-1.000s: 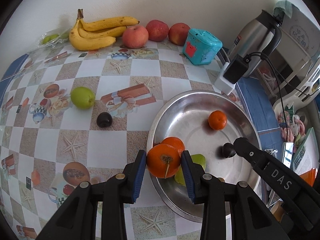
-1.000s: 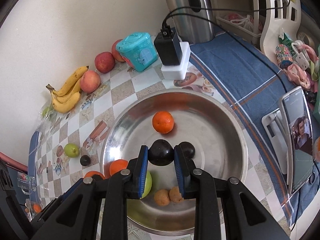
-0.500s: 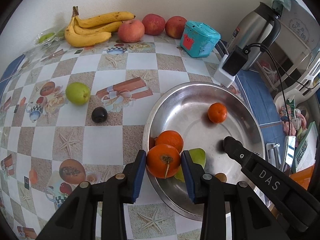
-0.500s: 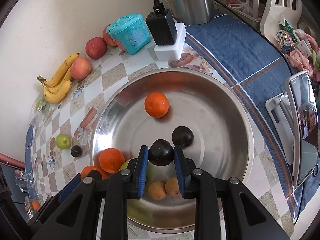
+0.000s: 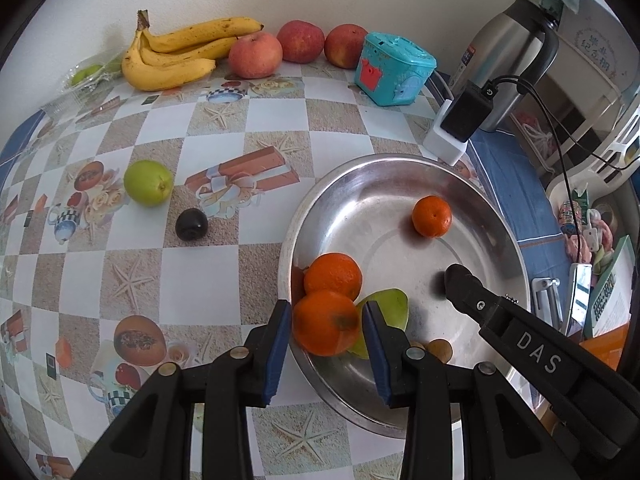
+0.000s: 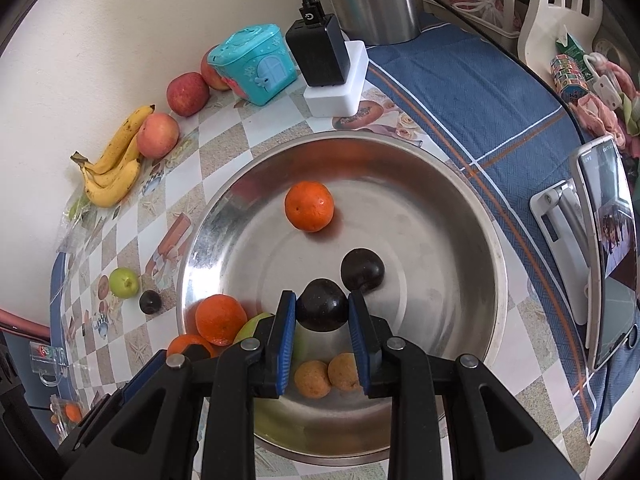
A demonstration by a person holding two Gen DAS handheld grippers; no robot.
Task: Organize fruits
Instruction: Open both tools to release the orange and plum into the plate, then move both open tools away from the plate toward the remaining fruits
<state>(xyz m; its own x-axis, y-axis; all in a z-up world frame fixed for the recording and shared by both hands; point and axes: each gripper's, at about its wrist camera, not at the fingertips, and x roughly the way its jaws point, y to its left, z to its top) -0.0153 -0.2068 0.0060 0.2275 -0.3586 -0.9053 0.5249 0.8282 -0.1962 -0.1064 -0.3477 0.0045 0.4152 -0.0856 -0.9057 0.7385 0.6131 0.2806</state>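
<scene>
A steel bowl (image 5: pixel 372 184) (image 6: pixel 460 216) holds two oranges (image 5: pixel 432 216) (image 5: pixel 333 276), a green pear (image 5: pixel 390 308), a dark plum (image 6: pixel 362 270) and two small brown fruits (image 6: pixel 312 378). My left gripper (image 5: pixel 325 326) has spread its jaws a little around an orange (image 5: pixel 324 324) at the bowl's near left rim; small gaps show on both sides. My right gripper (image 6: pixel 322 312) is shut on a dark plum (image 6: pixel 322 310) low over the bowl. A green apple (image 5: pixel 148 182) and a dark plum (image 5: pixel 192 224) lie on the table to the left.
Bananas (image 5: pixel 176 56), three red apples (image 5: pixel 256 56) and a teal toy box (image 5: pixel 392 68) line the back wall. A charger block (image 5: pixel 456 128), a kettle (image 5: pixel 504 64) and a phone on a stand (image 6: pixel 604 248) are to the right on a blue cloth.
Both grippers moved down toward the bowl. The left jaws have spread slightly and the orange has turned between them. The right gripper keeps the plum.
</scene>
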